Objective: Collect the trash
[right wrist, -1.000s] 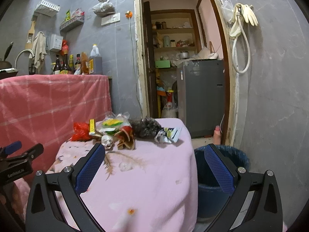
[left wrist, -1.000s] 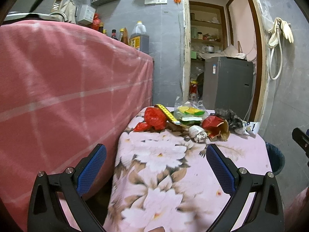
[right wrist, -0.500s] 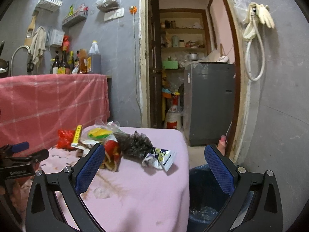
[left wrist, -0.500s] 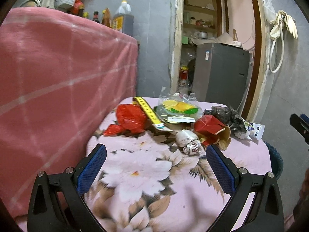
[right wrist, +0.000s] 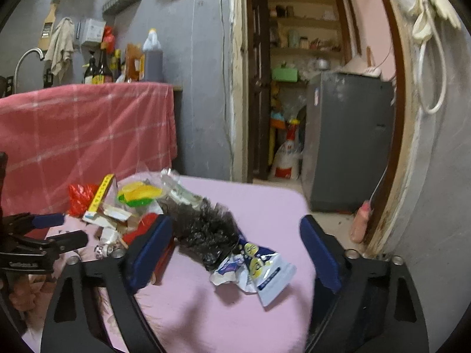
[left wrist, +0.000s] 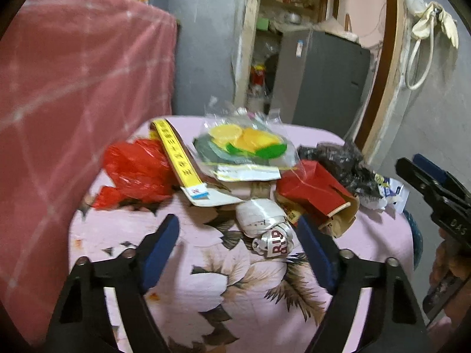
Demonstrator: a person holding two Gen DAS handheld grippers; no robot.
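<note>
Trash lies on the pink floral table (left wrist: pixel 206 279): a crushed white can (left wrist: pixel 266 231), a red paper carton (left wrist: pixel 315 194), a red plastic bag (left wrist: pixel 135 170), a yellow strip (left wrist: pixel 176 153), a clear bag with yellow and green pieces (left wrist: pixel 247 144), a crumpled black bag (right wrist: pixel 203 229) and a white-blue wrapper (right wrist: pixel 256 270). My left gripper (left wrist: pixel 238 235) is open, its jaws on either side of the can, just short of it. My right gripper (right wrist: pixel 235 241) is open over the black bag and wrapper.
A blue bin (left wrist: pixel 415 241) stands past the table's right edge. A pink-covered counter (right wrist: pixel 85 129) with bottles rises at the left. A grey cabinet (right wrist: pixel 347 141) fills the doorway behind. The grey wall (right wrist: pixel 441 206) is close on the right.
Both grippers have moved forward toward the trash pile. The can now lies between my left jaws, and the black bag and wrapper sit between my right jaws.
</note>
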